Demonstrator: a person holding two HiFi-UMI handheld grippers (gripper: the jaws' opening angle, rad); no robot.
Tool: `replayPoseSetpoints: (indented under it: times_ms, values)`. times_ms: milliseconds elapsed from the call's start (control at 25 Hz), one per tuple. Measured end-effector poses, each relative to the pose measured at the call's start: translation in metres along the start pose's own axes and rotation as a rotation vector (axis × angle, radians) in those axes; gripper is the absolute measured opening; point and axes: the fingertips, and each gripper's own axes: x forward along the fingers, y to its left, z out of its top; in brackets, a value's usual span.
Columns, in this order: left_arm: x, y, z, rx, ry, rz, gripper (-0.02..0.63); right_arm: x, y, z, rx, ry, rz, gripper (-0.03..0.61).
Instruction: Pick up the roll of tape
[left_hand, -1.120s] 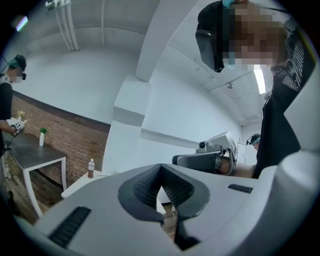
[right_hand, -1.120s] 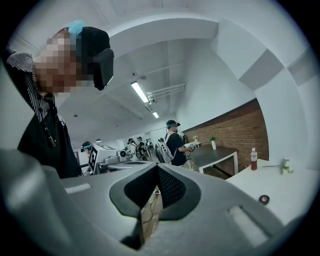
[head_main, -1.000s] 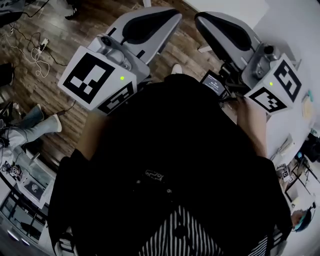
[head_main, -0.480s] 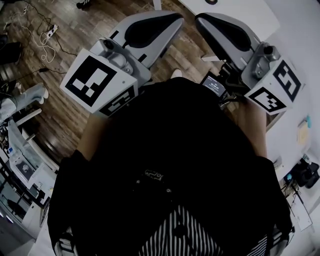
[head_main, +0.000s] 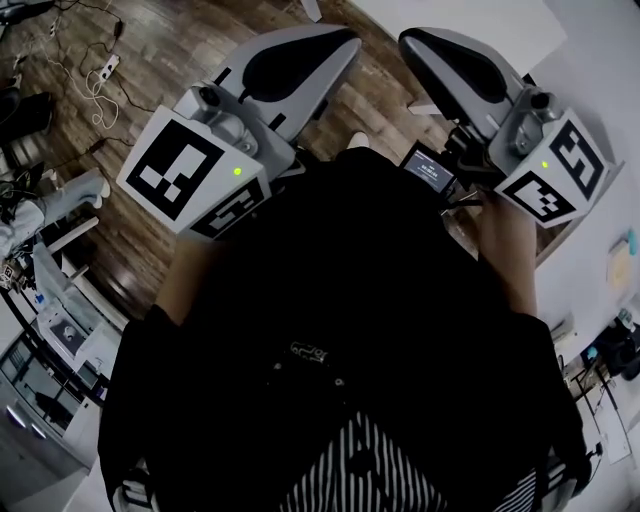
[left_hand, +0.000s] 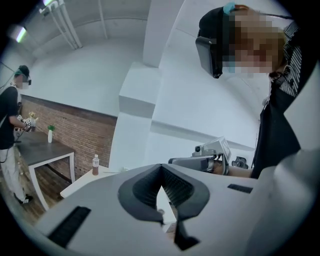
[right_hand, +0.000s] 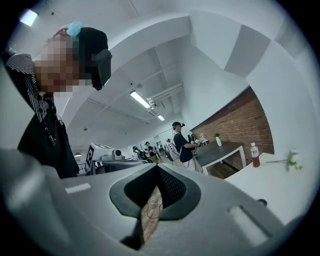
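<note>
No roll of tape shows in any view. In the head view my left gripper (head_main: 343, 36) and right gripper (head_main: 408, 42) are held out level in front of a dark-clothed torso, side by side over the wooden floor. The left gripper view shows my left gripper (left_hand: 161, 168) with its jaws meeting at the tips and nothing between them. My right gripper (right_hand: 157, 168) is shut the same way, empty. Each gripper view catches the other gripper at the side: the right gripper (left_hand: 200, 160), the left gripper (right_hand: 102, 152).
A white table (head_main: 470, 20) lies just beyond the right gripper. It carries a bottle (left_hand: 95, 164), seen too as a bottle (right_hand: 255, 154). A dark table (right_hand: 220, 150) stands by a brick wall with people near it. Cables (head_main: 95, 85) trail on the floor at left.
Both grippers have swung sideways across the room together; the floor, cables and white table have shifted under them. Both jaws stay shut and empty.
</note>
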Motion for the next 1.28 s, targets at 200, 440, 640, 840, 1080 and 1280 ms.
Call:
replayPoseSetpoints:
  times_ms: [200, 440, 640, 840, 1080, 1280]
  values:
    - [0.01, 0.008, 0.0, -0.009, 0.023, -0.005, 0.008, -0.009, -0.019, 0.001, 0.031, -0.003, -0.019, 0.003]
    - [-0.005, 0.018, 0.003, -0.008, 0.02, -0.107, 0.008, 0.018, -0.001, 0.005, -0.014, -0.006, -0.092, 0.003]
    - [0.073, 0.037, 0.014, 0.03, 0.008, -0.227, 0.008, -0.009, -0.072, 0.01, -0.006, -0.031, -0.203, 0.003]
    - [0.085, 0.067, 0.064, 0.05, -0.018, -0.347, 0.006, 0.012, -0.09, 0.056, -0.024, -0.056, -0.327, 0.003]
    - [0.113, 0.111, 0.074, 0.052, 0.006, -0.434, 0.006, 0.035, -0.13, 0.075, -0.039, -0.079, -0.423, 0.003]
    - [0.104, 0.134, 0.085, 0.051, -0.004, -0.489, 0.008, 0.062, -0.133, 0.081, -0.033, -0.078, -0.472, 0.003]
